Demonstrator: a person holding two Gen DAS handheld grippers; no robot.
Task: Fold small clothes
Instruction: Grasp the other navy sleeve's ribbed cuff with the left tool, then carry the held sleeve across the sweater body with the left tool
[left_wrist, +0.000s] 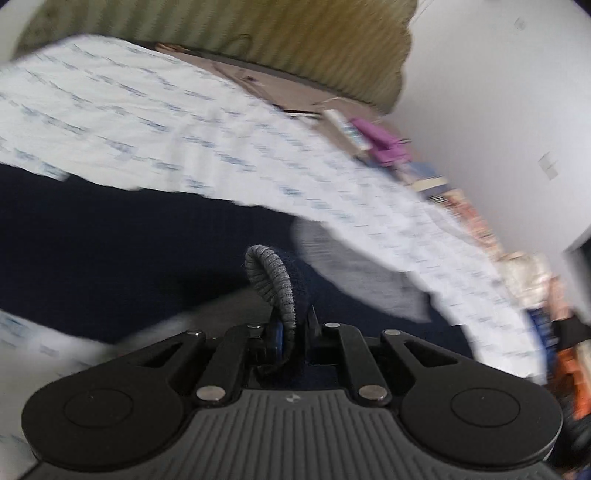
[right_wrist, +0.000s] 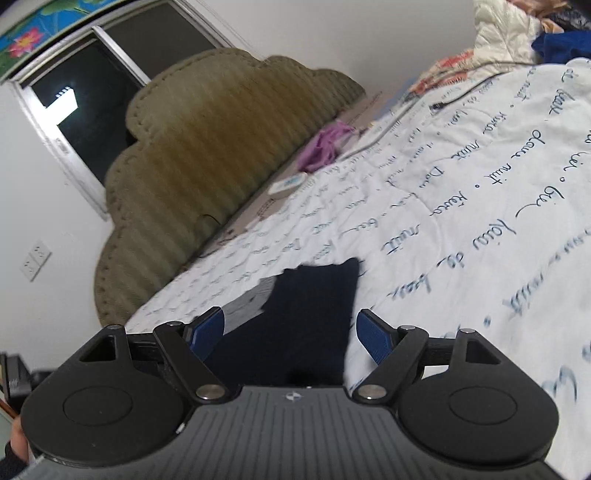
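- The dark navy garment (right_wrist: 310, 314) lies on the white bed sheet with blue writing (right_wrist: 461, 206); its grey ribbed cuff (left_wrist: 273, 284) is pinched in the clenched left gripper (left_wrist: 291, 332).
- The right gripper (right_wrist: 291, 332) has its fingers spread apart over the navy cloth, pressing nothing.
- An olive padded headboard (right_wrist: 207, 155) and a purple cloth (right_wrist: 325, 146) are well behind, not blocking.

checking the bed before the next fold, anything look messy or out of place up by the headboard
Yes. A purple cloth lies crumpled on the bare strip by the headboard, with a white cable trailing past it over the printed bedsheet. Neither belongs to the navy garment being folded.
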